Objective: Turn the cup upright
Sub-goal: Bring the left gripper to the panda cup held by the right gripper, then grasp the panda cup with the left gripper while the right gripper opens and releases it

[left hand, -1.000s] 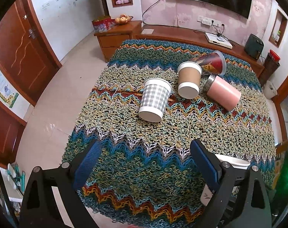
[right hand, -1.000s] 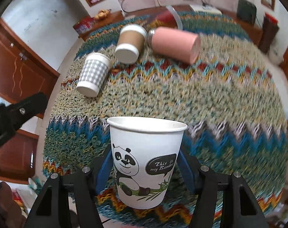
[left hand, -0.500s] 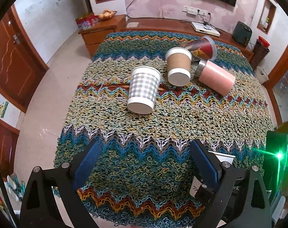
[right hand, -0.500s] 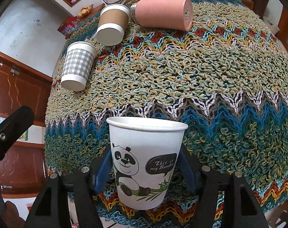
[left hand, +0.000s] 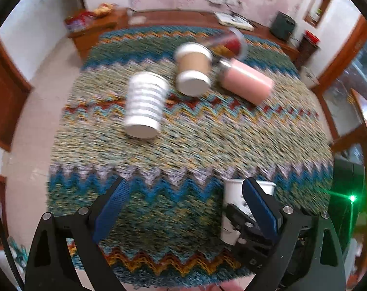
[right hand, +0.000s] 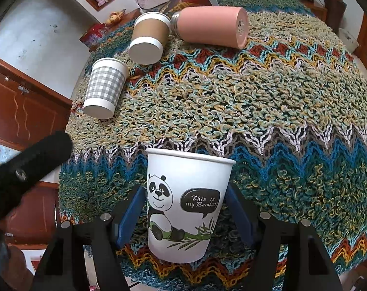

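R gripper clamped panda cup, upright, lower center of frame. L gripper jaws wide, empty, over blanket.

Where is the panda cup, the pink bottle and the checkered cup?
panda cup (right hand: 188,203): right wrist view, on its printed side wall.
pink bottle (right hand: 207,25): right wrist view, on its pink body.
checkered cup (right hand: 106,88): right wrist view, on its gray plaid side.

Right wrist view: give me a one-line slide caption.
Right gripper holds panda cup upright over the blanket; three cups and a pink tumbler lie tipped behind.
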### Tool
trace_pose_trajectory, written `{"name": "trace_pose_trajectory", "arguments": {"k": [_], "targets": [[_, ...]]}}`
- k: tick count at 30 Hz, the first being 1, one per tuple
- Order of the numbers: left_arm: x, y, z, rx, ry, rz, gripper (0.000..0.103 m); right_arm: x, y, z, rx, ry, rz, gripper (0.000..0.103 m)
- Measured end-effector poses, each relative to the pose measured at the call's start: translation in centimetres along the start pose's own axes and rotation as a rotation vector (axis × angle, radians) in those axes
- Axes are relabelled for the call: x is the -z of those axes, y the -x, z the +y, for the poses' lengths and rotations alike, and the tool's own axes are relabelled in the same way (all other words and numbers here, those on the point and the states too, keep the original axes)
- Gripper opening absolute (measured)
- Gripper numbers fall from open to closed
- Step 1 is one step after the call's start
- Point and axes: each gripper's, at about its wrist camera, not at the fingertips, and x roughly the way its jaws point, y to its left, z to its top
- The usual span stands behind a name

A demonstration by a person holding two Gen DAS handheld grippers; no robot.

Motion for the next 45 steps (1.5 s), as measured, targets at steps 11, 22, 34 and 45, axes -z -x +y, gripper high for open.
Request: {"name": "trace_pose_trajectory", "arguments": {"k": [11,22,34,45], "targets": [[-0.6,-2.5,-2.0,0.225,-0.067,0.150,0.096,2.4,2.0,-1.2,-0.066,0.028,-0.067,0.070],[-0.4,-5.5,-5.4,0.239,-0.179,0.250,0.096,3.9,3.0,-3.5,-0.118,-0.028,-0.102,0.070],[-0.2,-8.5,-6.9,0.250,-0.200,0.346,0.096,5.2,3.6,-4.8,-0.134,-0.057,-0.117,0.070],[0.0,-9.9,-8.4,0.259,-0.225,0.395,0.088,5.3,3.6,-5.0,-0.148,-0.052,-0.111,0.070]]}}
